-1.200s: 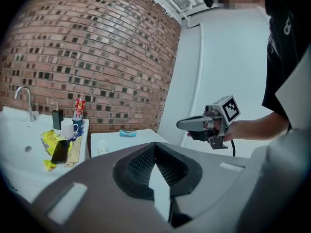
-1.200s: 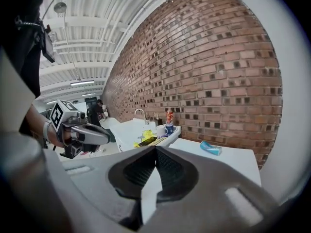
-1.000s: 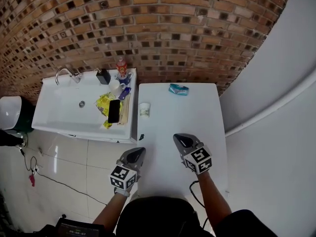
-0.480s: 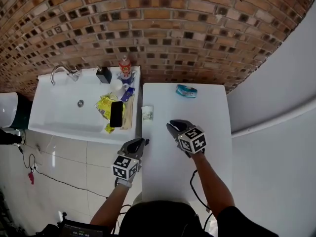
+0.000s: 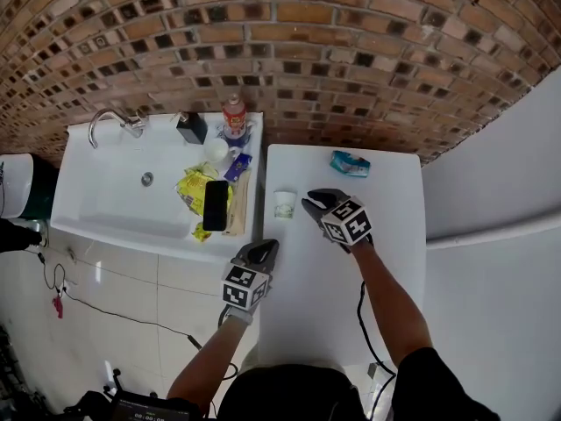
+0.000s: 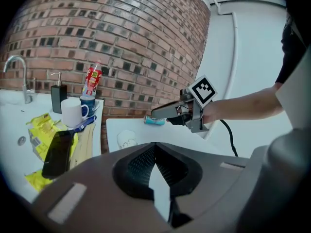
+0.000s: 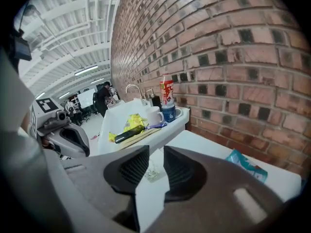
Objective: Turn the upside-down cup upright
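A small clear cup (image 5: 284,203) stands upside down near the left edge of the white table (image 5: 386,235). In the left gripper view the cup (image 6: 127,140) is ahead and to the left. My right gripper (image 5: 309,203) hovers just right of it, open by a narrow gap; the cup (image 7: 154,171) shows through that gap in the right gripper view, beyond the fingertips (image 7: 171,154). My left gripper (image 5: 267,246) is nearer me at the table's left edge, shut and empty, jaws touching at their tips (image 6: 154,144).
A white sink (image 5: 105,209) with a faucet (image 5: 114,121) adjoins the table's left side. On its ledge lie a black phone (image 5: 215,204), a yellow packet (image 5: 191,185), a white mug (image 5: 216,150) and a red bottle (image 5: 233,117). A teal packet (image 5: 350,162) lies at the table's back.
Both grippers have moved forward along the table. The right one has come up close beside the cup; the left has followed along the table's left edge.
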Demonstrator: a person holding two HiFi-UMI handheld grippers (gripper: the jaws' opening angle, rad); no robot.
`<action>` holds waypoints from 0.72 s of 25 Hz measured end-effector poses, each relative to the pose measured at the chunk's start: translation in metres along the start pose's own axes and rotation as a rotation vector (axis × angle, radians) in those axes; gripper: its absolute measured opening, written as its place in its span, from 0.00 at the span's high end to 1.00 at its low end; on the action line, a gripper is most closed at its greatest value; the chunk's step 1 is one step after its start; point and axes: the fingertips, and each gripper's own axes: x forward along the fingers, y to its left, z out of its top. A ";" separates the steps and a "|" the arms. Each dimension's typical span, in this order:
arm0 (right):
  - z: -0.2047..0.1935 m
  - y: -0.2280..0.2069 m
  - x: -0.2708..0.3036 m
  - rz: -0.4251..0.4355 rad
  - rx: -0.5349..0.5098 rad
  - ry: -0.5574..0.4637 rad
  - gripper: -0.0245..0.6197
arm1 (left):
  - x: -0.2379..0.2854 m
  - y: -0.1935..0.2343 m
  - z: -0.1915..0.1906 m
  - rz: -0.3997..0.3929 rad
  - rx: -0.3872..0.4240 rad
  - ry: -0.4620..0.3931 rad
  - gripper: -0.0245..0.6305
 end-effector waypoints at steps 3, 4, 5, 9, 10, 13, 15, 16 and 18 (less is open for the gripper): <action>-0.004 -0.010 0.016 0.019 -0.081 0.034 0.84 | 0.023 0.005 -0.006 -0.009 -0.005 0.032 0.94; -0.006 -0.013 0.021 0.031 -0.101 0.046 0.83 | 0.031 0.007 -0.007 -0.012 -0.004 0.042 0.94; -0.008 -0.015 0.026 0.047 -0.116 0.057 0.83 | 0.039 0.008 -0.009 -0.014 0.003 0.054 0.94; -0.018 -0.018 0.043 0.110 -0.160 0.100 0.83 | 0.065 0.011 -0.020 -0.013 0.070 0.111 0.94; -0.022 -0.019 0.047 0.121 -0.172 0.112 0.83 | 0.071 0.012 -0.023 -0.012 0.078 0.122 0.94; -0.033 -0.022 0.058 0.151 -0.186 0.147 0.83 | 0.088 0.018 -0.034 -0.004 0.080 0.156 0.94; -0.044 -0.025 0.064 0.171 -0.182 0.174 0.83 | 0.097 0.022 -0.040 0.005 0.082 0.177 0.94; -0.049 -0.026 0.066 0.178 -0.180 0.187 0.83 | 0.102 0.022 -0.042 0.005 0.080 0.184 0.94; -0.054 -0.028 0.068 0.191 -0.168 0.191 0.83 | 0.109 0.024 -0.047 0.003 0.081 0.194 0.94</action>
